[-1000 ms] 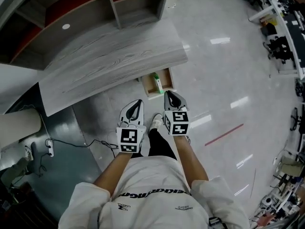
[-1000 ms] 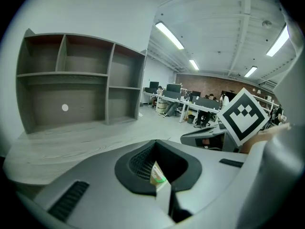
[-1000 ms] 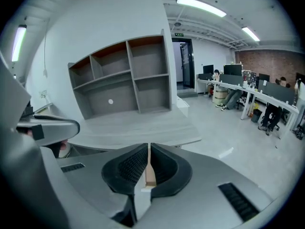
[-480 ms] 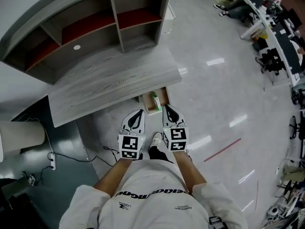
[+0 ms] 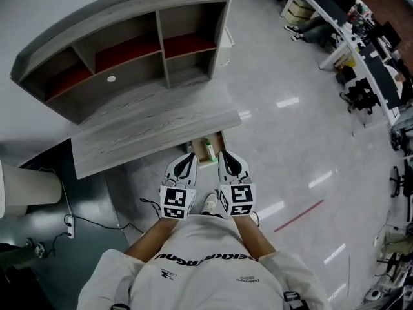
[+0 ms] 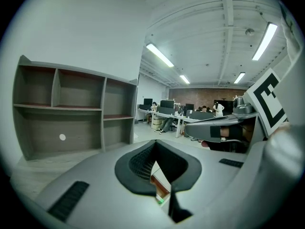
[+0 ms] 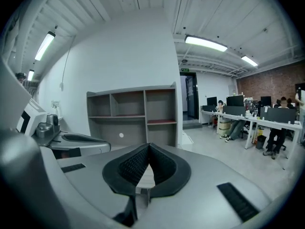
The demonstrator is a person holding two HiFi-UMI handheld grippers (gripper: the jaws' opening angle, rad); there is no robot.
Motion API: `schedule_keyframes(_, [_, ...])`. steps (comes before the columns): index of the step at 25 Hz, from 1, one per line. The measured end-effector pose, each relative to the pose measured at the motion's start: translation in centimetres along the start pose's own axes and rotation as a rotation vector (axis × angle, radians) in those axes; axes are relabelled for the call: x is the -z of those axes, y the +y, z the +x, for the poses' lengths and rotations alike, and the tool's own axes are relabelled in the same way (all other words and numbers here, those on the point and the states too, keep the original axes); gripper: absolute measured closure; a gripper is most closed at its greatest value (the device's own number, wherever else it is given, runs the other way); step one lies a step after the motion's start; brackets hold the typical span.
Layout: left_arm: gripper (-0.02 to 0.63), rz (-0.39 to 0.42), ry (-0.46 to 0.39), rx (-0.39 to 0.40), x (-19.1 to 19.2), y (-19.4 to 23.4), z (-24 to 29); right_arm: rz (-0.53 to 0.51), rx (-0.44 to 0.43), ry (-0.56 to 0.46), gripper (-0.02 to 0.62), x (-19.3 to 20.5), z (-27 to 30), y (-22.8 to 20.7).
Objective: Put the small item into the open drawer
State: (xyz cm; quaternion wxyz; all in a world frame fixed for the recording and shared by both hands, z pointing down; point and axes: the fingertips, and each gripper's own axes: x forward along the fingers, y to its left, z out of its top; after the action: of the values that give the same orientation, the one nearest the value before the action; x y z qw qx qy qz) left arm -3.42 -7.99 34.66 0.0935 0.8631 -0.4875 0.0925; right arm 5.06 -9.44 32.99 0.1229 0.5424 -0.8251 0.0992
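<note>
The open wooden drawer (image 5: 217, 141) sticks out from under the grey desk's front edge. A small green and white item (image 5: 210, 151) lies inside it. My left gripper (image 5: 186, 158) and right gripper (image 5: 224, 155) hang side by side just in front of the drawer, above the floor. Both are shut with nothing between their jaws. In the left gripper view the pads (image 6: 143, 161) meet at the tip, and a bit of the drawer and the green item (image 6: 161, 201) shows below them. The right gripper (image 7: 148, 148) points toward the shelf unit.
A grey desk (image 5: 155, 131) carries a shelf unit (image 5: 129, 50) with red-lined compartments. A cable and power strip (image 5: 68, 221) lie on the dark floor at the left. Office desks and chairs (image 5: 361, 63) stand at the far right, and a red line (image 5: 298, 216) marks the glossy floor.
The view has lifted, showing more of the shelf unit. Both grippers have drawn back from the drawer toward the body and closer together. The item stays in the drawer.
</note>
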Motion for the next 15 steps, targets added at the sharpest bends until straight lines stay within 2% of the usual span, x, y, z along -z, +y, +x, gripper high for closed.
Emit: schedule_keyframes(15, [0.595, 0.04, -0.097, -0.035, -3.3, 0.2, -1.1, -0.029, -0.019, -0.122, 0.563, -3.3, -1.6, 0.5])
